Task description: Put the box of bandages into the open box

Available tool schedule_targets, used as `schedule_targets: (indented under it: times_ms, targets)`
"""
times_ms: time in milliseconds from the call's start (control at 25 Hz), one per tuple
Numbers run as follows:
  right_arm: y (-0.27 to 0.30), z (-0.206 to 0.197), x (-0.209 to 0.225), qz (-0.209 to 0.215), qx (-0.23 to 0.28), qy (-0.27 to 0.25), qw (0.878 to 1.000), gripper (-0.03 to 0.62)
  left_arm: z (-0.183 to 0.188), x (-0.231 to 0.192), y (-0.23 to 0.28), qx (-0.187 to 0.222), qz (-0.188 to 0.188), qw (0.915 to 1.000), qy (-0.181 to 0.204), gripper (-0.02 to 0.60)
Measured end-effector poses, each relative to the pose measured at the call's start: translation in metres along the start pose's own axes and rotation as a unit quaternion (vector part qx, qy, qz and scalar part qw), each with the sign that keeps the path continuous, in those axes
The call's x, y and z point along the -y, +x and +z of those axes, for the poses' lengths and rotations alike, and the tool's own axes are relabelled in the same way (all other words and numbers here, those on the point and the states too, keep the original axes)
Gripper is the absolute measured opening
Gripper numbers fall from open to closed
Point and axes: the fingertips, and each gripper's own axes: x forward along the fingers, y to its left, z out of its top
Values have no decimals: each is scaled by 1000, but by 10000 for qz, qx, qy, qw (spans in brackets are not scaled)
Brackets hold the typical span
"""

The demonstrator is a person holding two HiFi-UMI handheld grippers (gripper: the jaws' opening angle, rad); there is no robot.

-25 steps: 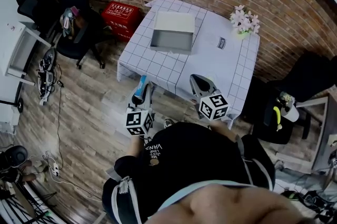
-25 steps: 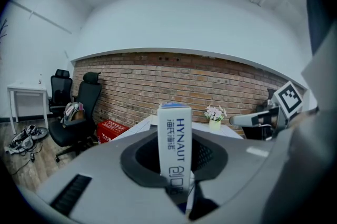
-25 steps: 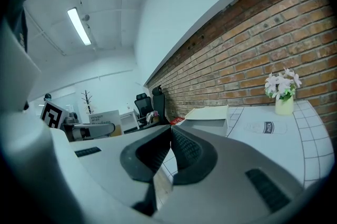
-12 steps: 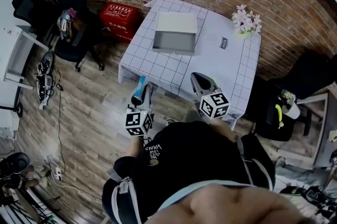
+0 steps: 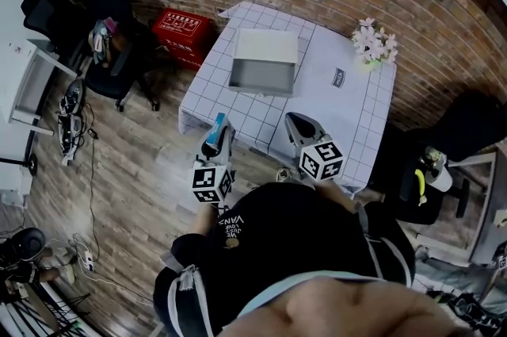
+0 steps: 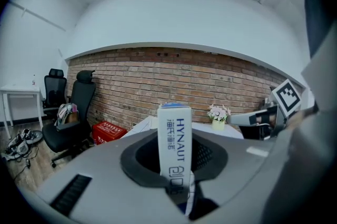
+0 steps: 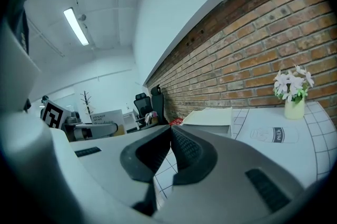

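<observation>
A white and blue box of bandages (image 6: 175, 138) stands upright between the jaws of my left gripper (image 6: 177, 165), which is shut on it. From the head view that box (image 5: 213, 130) and left gripper (image 5: 219, 139) hang over the floor just short of the table's near left corner. The open box (image 5: 264, 63), grey inside with its lid up behind, sits on the table's far left part and also shows in the right gripper view (image 7: 211, 116). My right gripper (image 5: 295, 124) hovers at the table's near edge, its jaws (image 7: 171, 132) shut and empty.
The table (image 5: 352, 117) has a white checked cloth, a vase of flowers (image 5: 372, 42) at the far right and a milk-labelled item (image 5: 337, 77). A red crate (image 5: 183, 28) and an office chair (image 5: 119, 58) stand left of it, a dark chair (image 5: 467, 121) on the right. A brick wall lies behind.
Both grippers have moved a little towards the table, the left one still holding the box of bandages. The jaws look the same.
</observation>
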Motion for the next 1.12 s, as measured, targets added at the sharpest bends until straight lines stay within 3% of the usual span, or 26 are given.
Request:
schedule_targets:
  times_ms: [720,1120]
  targets:
    - [16,13,61,274,-131,-46,9995,3,3,33,77,-34,79,10000,-35,80]
    - [25,14,76,-38,-101,15,9999,3,1,33,110,-183,-345,9991,153,80]
